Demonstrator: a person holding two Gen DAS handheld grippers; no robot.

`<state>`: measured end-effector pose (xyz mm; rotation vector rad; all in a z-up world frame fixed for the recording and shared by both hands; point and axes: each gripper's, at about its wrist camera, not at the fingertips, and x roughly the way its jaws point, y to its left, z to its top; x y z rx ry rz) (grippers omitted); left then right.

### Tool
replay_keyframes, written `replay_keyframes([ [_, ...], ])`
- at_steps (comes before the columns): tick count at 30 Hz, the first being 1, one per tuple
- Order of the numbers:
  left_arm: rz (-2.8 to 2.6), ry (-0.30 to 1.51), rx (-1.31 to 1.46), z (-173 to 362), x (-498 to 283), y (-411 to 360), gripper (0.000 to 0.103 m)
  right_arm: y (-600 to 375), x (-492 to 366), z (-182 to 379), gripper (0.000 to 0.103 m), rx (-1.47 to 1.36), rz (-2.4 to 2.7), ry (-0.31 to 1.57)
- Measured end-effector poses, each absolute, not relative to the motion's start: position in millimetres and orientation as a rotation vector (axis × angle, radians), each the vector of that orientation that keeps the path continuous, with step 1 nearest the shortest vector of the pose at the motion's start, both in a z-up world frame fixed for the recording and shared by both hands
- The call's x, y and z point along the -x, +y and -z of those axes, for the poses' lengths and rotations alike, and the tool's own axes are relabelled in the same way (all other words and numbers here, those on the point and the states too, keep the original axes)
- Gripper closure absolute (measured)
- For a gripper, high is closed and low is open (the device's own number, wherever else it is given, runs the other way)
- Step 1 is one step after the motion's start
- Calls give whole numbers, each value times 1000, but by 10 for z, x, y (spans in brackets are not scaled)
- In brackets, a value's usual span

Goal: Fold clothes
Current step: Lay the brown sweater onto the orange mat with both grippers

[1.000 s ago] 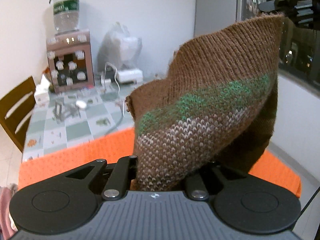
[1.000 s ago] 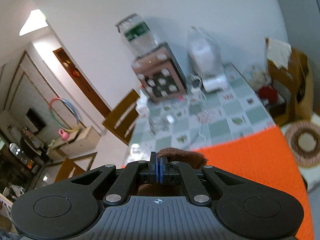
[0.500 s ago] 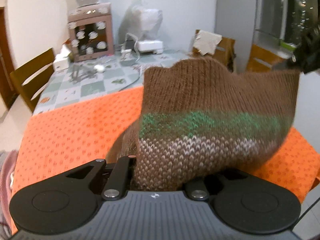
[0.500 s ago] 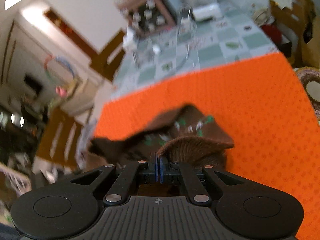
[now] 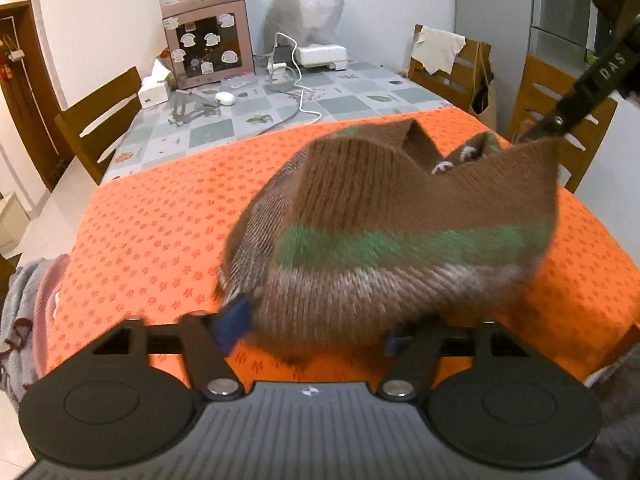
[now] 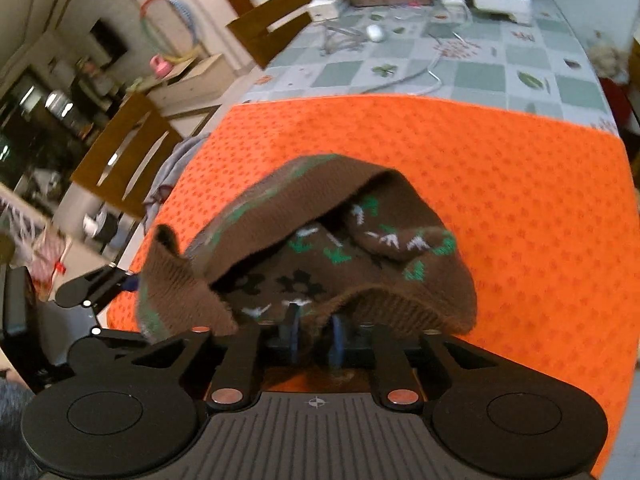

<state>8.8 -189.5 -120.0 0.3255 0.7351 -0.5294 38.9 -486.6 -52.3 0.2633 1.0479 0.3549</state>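
The brown sweater (image 5: 400, 240) hangs bunched just ahead of the left claw (image 5: 316, 328), whose fingers are spread wide with the knit loose between them. The right claw (image 6: 314, 336) has its blue pads parted slightly, the sweater's edge draped between them. Under both lies the orange cloth (image 6: 520, 200)
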Motion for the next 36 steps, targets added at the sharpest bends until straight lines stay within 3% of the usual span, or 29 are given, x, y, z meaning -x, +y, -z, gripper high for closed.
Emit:
replay_keyframes([
  [2, 526, 734, -308, 1098, -20, -1819, 18, -4869, -367, 442, 51, -227, -367, 1034],
  [3, 525, 733, -302, 1052, 0, -1796, 18, -4869, -355, 406, 50, -211, -375, 1027],
  [18, 531, 618, -191, 390, -267, -2030, 17, -4767, -664, 425, 49, -179, -373, 991],
  [36, 501, 763, -372, 1215, -728, -2574, 18, -4671, -892, 922, 49, -152, -285, 1046],
])
